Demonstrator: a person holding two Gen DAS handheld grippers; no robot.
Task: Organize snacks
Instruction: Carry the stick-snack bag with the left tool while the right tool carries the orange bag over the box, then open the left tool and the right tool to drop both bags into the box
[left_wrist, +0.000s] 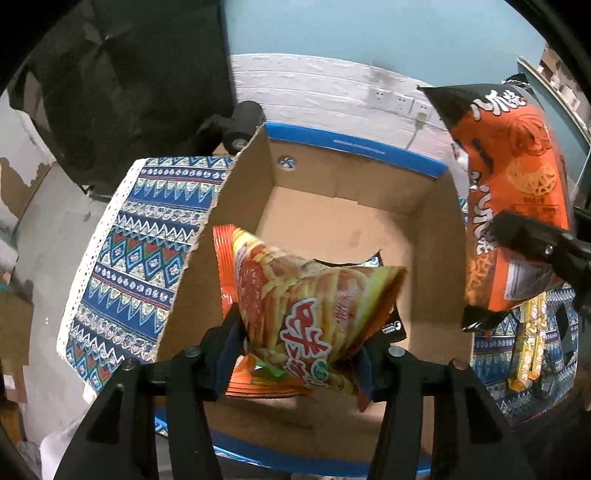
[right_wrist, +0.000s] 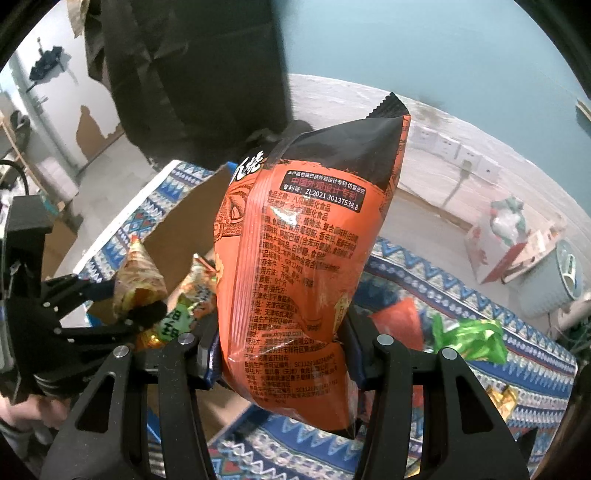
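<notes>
My left gripper (left_wrist: 301, 354) is shut on a yellow and red snack bag (left_wrist: 314, 306), held over the open cardboard box (left_wrist: 343, 229). An orange packet (left_wrist: 223, 266) leans inside the box's left wall, behind that bag. My right gripper (right_wrist: 282, 343) is shut on an orange and black snack bag (right_wrist: 306, 258), which stands upright between its pads. That orange and black snack bag (left_wrist: 513, 199) also shows at the right of the left wrist view, just outside the box's right wall. The left gripper (right_wrist: 122, 306) with its yellow bag appears at the left of the right wrist view.
The box sits on a blue patterned tablecloth (left_wrist: 129, 258). A green packet (right_wrist: 469, 339), an orange packet (right_wrist: 400, 317) and a yellow packet (left_wrist: 528, 347) lie on the cloth at the right. A white wall with sockets (left_wrist: 399, 103) is behind the table. A light bin (right_wrist: 554, 280) stands on the floor.
</notes>
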